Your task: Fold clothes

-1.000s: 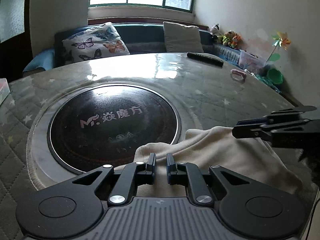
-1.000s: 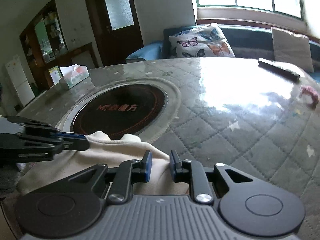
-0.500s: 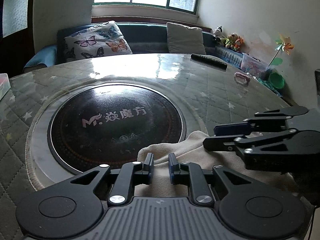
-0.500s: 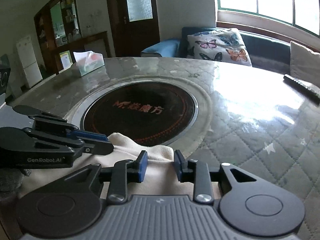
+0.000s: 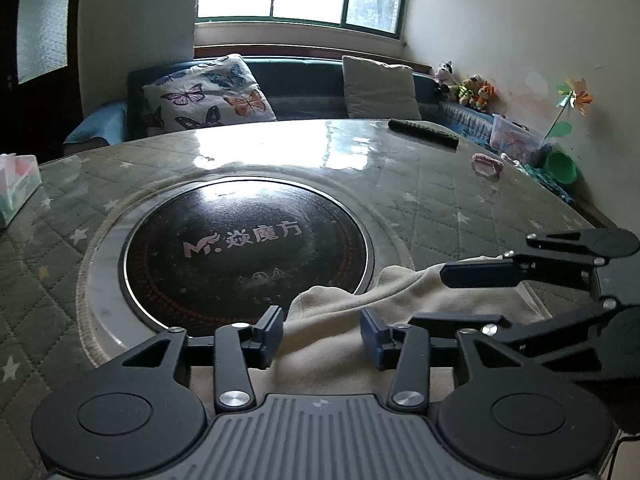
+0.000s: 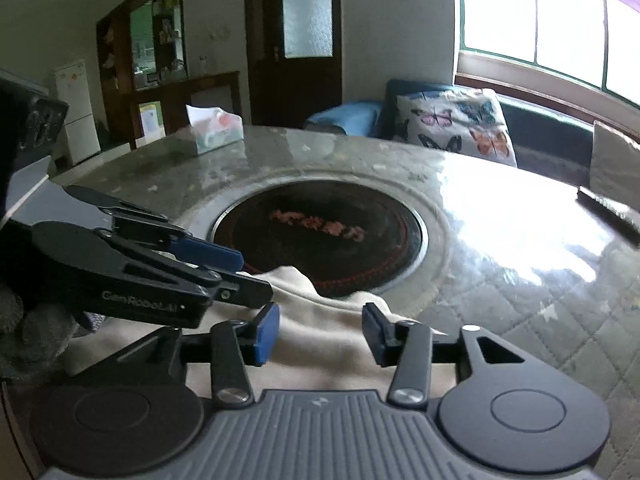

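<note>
A cream garment (image 5: 340,312) lies bunched at the near edge of the round table, its far fold overlapping the rim of the black hotplate (image 5: 244,256). My left gripper (image 5: 322,334) is open just above the cloth, holding nothing. My right gripper (image 6: 320,334) is open too, over the same garment (image 6: 320,344). The right gripper also shows in the left wrist view (image 5: 440,300) at the right, jaws apart over the cloth. The left gripper shows in the right wrist view (image 6: 248,276) at the left.
The quilted table (image 5: 440,200) carries a remote control (image 5: 423,131), a pink ring (image 5: 487,164) and a tissue box (image 5: 16,184). A sofa with a butterfly cushion (image 5: 204,96) stands behind, below the window. A dark door (image 6: 296,40) is at the far left.
Both grippers were shut on the garment a second ago. Both have opened and let the cloth drop onto the table. The right gripper has swung left, nearer the left one.
</note>
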Motion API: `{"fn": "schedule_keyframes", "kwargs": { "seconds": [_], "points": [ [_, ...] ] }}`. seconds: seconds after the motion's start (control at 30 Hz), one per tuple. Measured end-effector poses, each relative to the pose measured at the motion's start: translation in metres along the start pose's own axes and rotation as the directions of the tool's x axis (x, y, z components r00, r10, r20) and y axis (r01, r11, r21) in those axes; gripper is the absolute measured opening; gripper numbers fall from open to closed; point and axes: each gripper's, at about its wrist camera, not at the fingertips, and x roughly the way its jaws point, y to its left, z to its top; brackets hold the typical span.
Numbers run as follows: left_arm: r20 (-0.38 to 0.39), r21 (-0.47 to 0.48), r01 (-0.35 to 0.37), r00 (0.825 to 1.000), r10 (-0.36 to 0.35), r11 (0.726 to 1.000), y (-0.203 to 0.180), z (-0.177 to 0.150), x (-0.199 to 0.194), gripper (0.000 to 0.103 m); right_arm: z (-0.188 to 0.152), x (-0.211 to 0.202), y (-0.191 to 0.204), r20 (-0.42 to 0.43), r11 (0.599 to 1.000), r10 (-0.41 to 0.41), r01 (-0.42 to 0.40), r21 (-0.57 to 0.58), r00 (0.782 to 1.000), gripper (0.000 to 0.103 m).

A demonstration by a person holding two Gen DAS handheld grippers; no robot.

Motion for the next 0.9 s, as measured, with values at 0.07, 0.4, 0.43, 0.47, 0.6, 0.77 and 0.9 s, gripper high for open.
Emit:
{"fn": "schedule_keyframes", "kwargs": {
  "seconds": [0.07, 0.4, 0.43, 0.47, 0.6, 0.77, 0.9],
  "points": [
    [0.007, -0.006, -0.006, 1.000, 0.006, 1.000, 0.000, -0.002, -0.005, 0.053, -0.002, 0.000, 0.003, -0.009, 1.000, -0.001, 0.001, -0.009, 1.000, 0.052],
    [0.011, -0.047, -0.075, 0.997, 0.075, 0.996, 0.008, -0.018, -0.030, 0.092, -0.016, -0.008, 0.031, -0.027, 0.998, 0.046, -0.047, -0.049, 0.999, 0.068],
    [0.016, -0.058, -0.087, 0.996, 0.088, 0.995, 0.011, -0.019, -0.034, 0.096, -0.017, -0.010, 0.035, -0.025, 0.997, 0.049, -0.050, -0.055, 0.999, 0.072],
    [0.029, -0.072, -0.101, 0.994, 0.103, 0.992, 0.015, -0.020, -0.039, 0.101, -0.017, -0.011, 0.038, -0.021, 0.997, 0.049, -0.050, -0.062, 0.999, 0.078],
    [0.056, -0.130, -0.136, 0.988, 0.144, 0.982, 0.034, -0.022, -0.058, 0.103, -0.018, -0.015, 0.057, -0.001, 0.991, 0.058, -0.058, -0.119, 0.998, 0.085],
    [0.049, -0.184, -0.190, 0.978, 0.202, 0.964, 0.052, -0.030, -0.073, 0.103, -0.016, -0.012, 0.078, -0.001, 0.983, 0.084, -0.083, -0.162, 0.996, 0.087],
    [0.053, -0.204, -0.204, 0.974, 0.219, 0.958, 0.056, -0.037, -0.082, 0.103, -0.015, -0.010, 0.095, 0.004, 0.978, 0.088, -0.086, -0.189, 0.996, 0.095]
  ]
}}
